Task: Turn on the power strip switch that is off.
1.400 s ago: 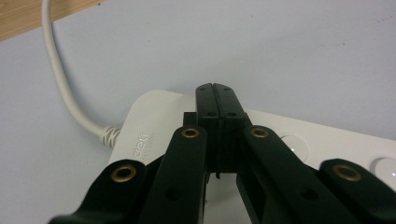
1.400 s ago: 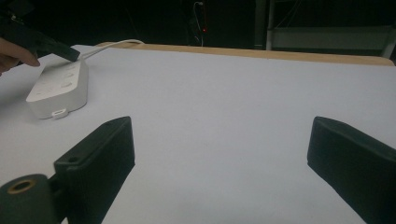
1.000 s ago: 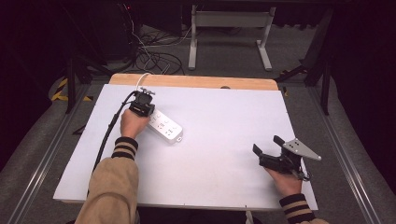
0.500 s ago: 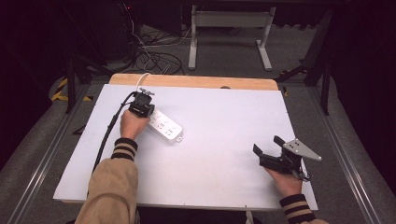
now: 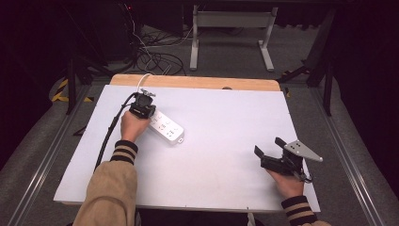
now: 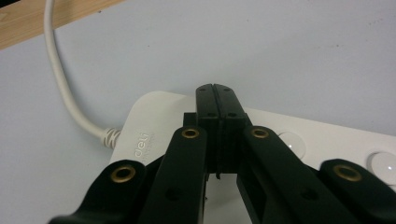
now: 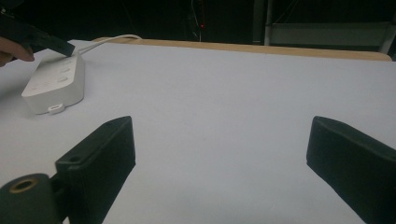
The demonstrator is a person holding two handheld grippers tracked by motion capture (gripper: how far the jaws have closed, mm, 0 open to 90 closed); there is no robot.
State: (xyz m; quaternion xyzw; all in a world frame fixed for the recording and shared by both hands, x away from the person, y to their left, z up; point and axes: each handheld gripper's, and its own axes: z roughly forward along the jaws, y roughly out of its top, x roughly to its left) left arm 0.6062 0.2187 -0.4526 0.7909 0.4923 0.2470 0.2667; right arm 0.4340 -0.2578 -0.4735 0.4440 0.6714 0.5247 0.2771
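In the high view a white power strip (image 5: 164, 127) lies left of centre on the white counter (image 5: 226, 117), slanting from upper left to lower right. Its white cord (image 5: 141, 81) leaves the upper-left end and runs up over the counter's wooden far edge. The left gripper (image 5: 147, 96) sits over that same end, held in the left hand (image 5: 133, 125).

In the left gripper view the jaws are pressed fully together with nothing between them. Their joined tips (image 6: 215, 100) rest over the strip's top face (image 6: 154, 126), close to where the cord (image 6: 60, 84) enters at the left of the frame. Round buttons (image 6: 292, 142) show at the right.

The right gripper (image 5: 270, 150) is at the lower right of the high view, well apart from the strip, held in the right hand (image 5: 287, 183) just above the counter. In the right gripper view its jaws stand wide apart and empty over bare counter (image 7: 224, 116), and the strip (image 7: 56, 84) lies far off at the upper left.

No container is on the counter.
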